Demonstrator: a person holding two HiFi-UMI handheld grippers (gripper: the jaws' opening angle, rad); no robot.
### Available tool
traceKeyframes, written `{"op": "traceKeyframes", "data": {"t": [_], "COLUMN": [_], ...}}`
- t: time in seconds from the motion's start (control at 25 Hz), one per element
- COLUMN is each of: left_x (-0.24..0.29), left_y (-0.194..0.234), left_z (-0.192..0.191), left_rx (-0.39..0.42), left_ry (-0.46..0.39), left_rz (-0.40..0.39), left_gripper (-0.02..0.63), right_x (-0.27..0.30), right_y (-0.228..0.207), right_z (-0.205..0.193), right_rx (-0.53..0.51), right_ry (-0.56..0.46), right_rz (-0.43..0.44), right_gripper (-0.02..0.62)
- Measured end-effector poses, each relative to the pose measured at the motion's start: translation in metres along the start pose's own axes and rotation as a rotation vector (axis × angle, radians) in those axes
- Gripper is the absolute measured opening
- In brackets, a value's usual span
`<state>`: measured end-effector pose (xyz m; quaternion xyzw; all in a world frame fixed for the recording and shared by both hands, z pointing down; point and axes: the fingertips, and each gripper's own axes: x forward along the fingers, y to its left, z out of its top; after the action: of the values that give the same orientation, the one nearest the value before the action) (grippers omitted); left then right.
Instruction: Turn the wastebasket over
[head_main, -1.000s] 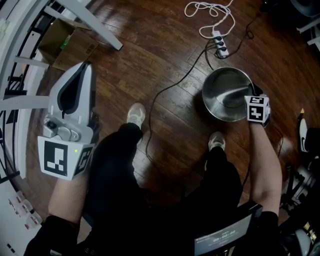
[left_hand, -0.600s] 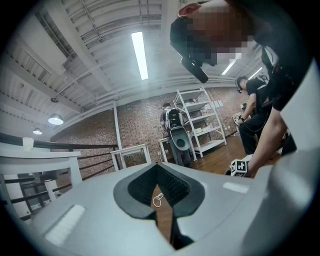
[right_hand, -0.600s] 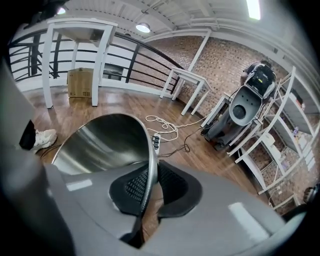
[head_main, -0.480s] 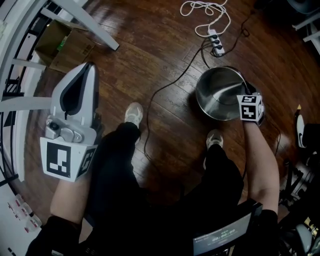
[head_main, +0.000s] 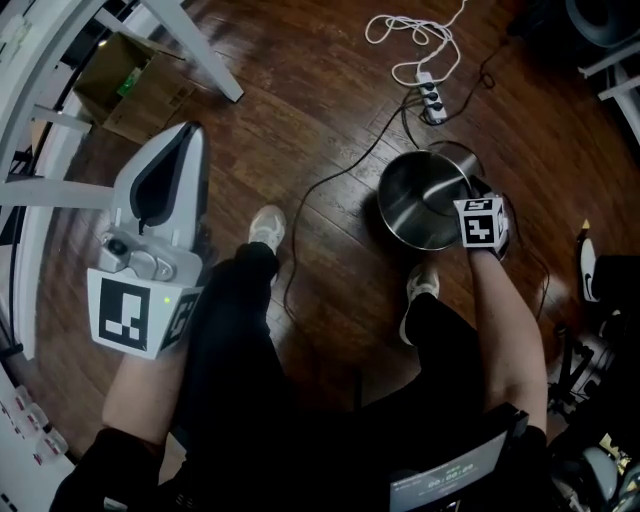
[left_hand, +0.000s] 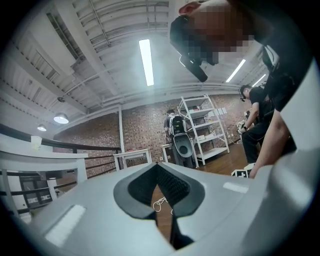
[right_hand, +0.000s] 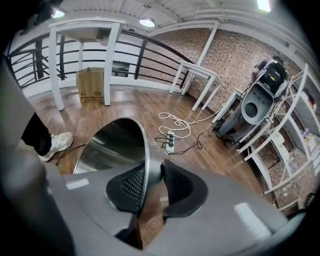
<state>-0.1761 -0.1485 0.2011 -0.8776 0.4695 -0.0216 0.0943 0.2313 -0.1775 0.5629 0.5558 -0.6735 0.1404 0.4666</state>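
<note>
Round shiny steel wastebasket (head_main: 420, 205) (right_hand: 110, 147) stood on dark wooden floor (head_main: 320, 110), mouth up, just ahead of person's right shoe (head_main: 420, 285). Right gripper (head_main: 477, 190) (right_hand: 152, 167) angled down over basket's near rim. Jaws had just been opening; thin rim wall between them, against one pad, slight gap at other, so grip loosened. Left gripper (head_main: 188, 135) (left_hand: 159, 167) held level well off to left, tips together, nothing in them. White power strip (head_main: 430, 100) lay beyond basket.

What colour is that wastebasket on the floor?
The wastebasket is shiny silver metal, reflective inside; the head view shows it best.
</note>
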Motion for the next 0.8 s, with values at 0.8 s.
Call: {"op": "traceKeyframes", "data": {"t": [0.8], "left_x": [-0.044], "left_y": [0.011], "left_z": [0.033], "left_rx": [0.012], "left_ry": [-0.056], "left_rz": [0.053], "left_gripper": [-0.002], "right_x": [-0.034], "right_y": [0.114], "right_z": [-0.032], "right_rx": [-0.05], "right_ry": [0.033], "right_rz": [0.094], "right_gripper": [0.15]}}
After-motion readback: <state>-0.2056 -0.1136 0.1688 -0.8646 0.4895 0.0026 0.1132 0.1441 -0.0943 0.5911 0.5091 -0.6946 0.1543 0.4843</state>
